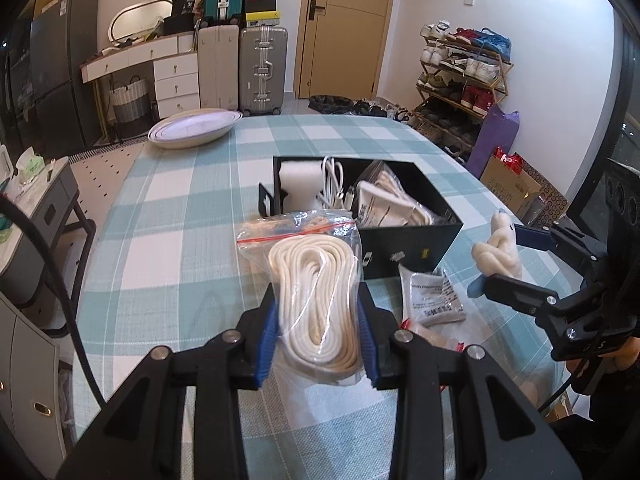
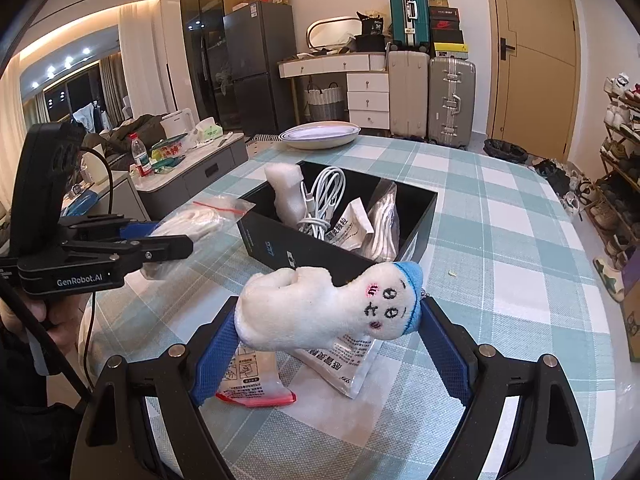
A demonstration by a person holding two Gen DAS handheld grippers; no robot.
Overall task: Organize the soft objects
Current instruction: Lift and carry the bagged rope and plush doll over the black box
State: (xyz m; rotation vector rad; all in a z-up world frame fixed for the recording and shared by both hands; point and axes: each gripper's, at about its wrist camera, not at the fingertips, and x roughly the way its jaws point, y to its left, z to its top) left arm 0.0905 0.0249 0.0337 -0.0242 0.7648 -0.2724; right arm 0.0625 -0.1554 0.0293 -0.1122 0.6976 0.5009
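My left gripper is shut on a clear zip bag of coiled white rope, held above the table just in front of the black box. My right gripper is shut on a white plush toy with a stitched face and blue cap, held above the table in front of the box. The toy also shows in the left wrist view. The box holds white foam, a white cable and bagged items. The rope bag shows at left in the right wrist view.
Two flat printed packets lie on the checked tablecloth under the toy. A white oval dish sits at the far table edge. Suitcases, a shoe rack and a sideboard stand beyond the table.
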